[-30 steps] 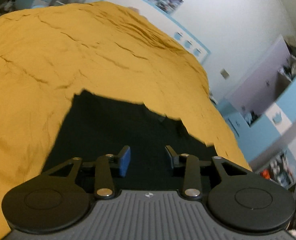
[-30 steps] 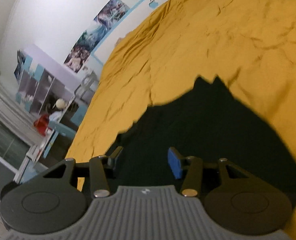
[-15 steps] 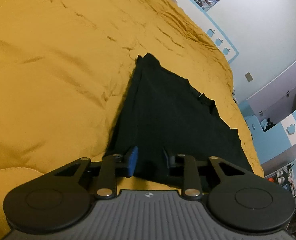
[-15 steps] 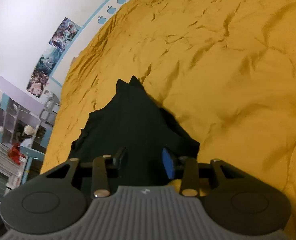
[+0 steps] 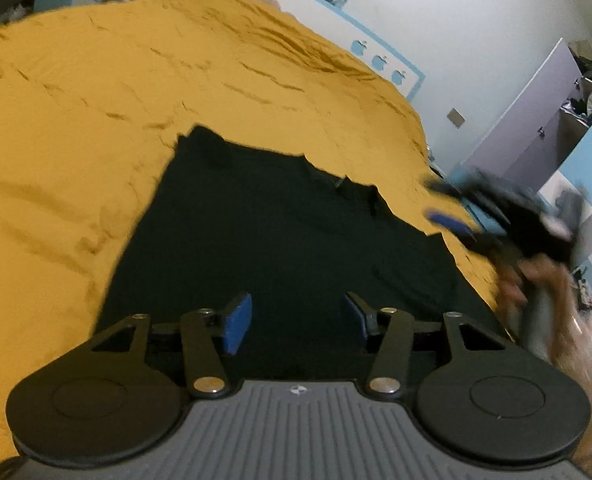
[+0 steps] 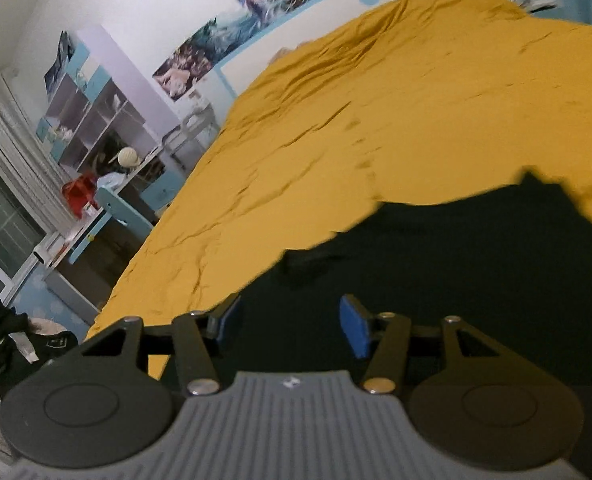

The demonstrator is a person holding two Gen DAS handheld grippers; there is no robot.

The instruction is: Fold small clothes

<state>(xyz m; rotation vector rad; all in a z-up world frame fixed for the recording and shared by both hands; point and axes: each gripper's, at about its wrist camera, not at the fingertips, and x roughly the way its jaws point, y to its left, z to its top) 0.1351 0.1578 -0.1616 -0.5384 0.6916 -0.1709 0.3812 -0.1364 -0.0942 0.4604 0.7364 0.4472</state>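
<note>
One yellow bedspread [image 5: 96, 128] covers the whole bed; its surface is rumpled. One black garment [image 5: 280, 240] lies spread flat on it, near edge toward the person, far corners pointing to the headboard wall. No other clothing on the bed; a dark heap [image 6: 4, 344] on the floor at far left of the right wrist view is too dim to identify.

Two grippers. Left gripper [image 5: 296, 318]: jaws have just been opening, pads apart over the near hem, nothing pinched between them — released. Right gripper [image 6: 292, 320]: jaws likewise just opened, hovering over the garment's right side with no cloth between the pads — released. It also shows blurred at the right edge of the left wrist view, held in one hand [image 5: 536, 280].

Judgement: garment laid out, fold not yet started. Next move calls for each gripper to pinch an edge or corner, both layers caught, then carry it across evenly.
</note>
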